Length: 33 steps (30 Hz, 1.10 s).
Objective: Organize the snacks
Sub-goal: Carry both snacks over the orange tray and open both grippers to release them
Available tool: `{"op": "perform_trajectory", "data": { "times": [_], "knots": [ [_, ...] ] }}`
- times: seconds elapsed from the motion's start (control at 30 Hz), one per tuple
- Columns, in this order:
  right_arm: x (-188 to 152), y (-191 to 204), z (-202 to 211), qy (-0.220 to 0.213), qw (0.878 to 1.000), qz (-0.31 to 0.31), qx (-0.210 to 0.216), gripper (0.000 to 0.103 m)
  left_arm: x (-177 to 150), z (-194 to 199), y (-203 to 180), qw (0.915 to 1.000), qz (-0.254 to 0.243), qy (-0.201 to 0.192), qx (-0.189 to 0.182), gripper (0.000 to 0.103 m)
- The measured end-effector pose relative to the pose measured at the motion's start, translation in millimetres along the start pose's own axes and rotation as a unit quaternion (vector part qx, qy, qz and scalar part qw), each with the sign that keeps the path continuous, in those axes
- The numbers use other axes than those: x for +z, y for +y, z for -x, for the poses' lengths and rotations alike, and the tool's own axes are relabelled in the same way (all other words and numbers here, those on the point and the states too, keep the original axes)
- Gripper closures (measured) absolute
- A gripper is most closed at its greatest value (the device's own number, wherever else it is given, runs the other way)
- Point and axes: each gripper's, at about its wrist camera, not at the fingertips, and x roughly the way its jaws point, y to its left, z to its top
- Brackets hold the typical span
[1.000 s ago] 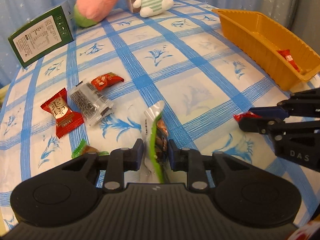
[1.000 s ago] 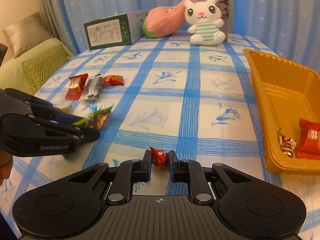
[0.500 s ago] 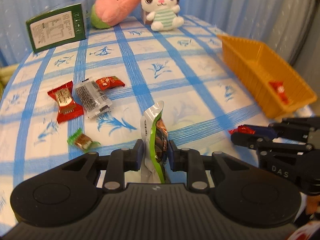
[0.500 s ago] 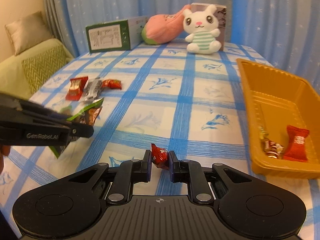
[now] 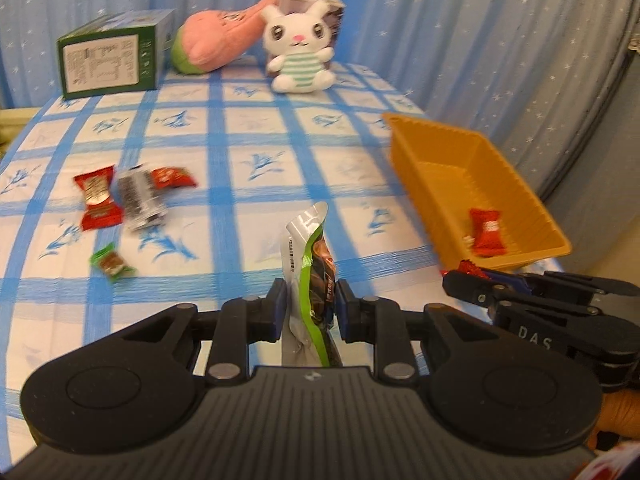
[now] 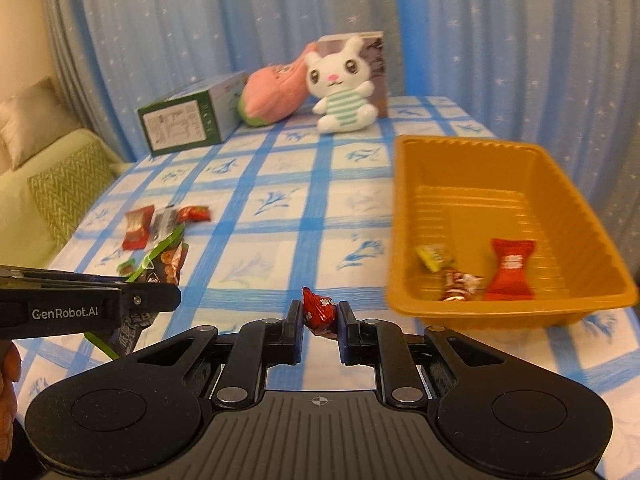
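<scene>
Carrying clamped loads: left gripper (image 5: 308, 312) grips green-edged foil snack pouch (image 5: 310, 280), right gripper (image 6: 319, 317) grips red-wrapped candy (image 6: 318, 312); release only once inside orange plastic tray (image 6: 580, 312).

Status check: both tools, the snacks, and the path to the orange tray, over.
Left tool shut on green snack pouch. Right tool shut on red candy. Orange tray holds three snacks; four remain on the tablecloth. Nothing blocks the tray.

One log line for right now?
left tongs: shut on green packet | right tongs: shut on red candy | tray: three snacks
</scene>
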Motion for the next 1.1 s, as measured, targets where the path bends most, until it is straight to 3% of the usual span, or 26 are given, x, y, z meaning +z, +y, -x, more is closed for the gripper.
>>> {"op": "perform_trajectory", "data": {
  "times": [0.6, 1.1],
  "knots": [
    [15.8, -71.8, 48.6, -0.031, 0.996, -0.063, -0.054, 0.086, 31.4, -1.5, -83.7, 0.9973, -0.026, -0.016, -0.066, 0.08],
    [49.2, -135.9, 55.7, -0.05, 0.991, -0.092, -0.082, 0.086, 64.3, -35.8, -134.4, 0.9946, -0.048, -0.018, -0.09, 0.08]
  ]
}}
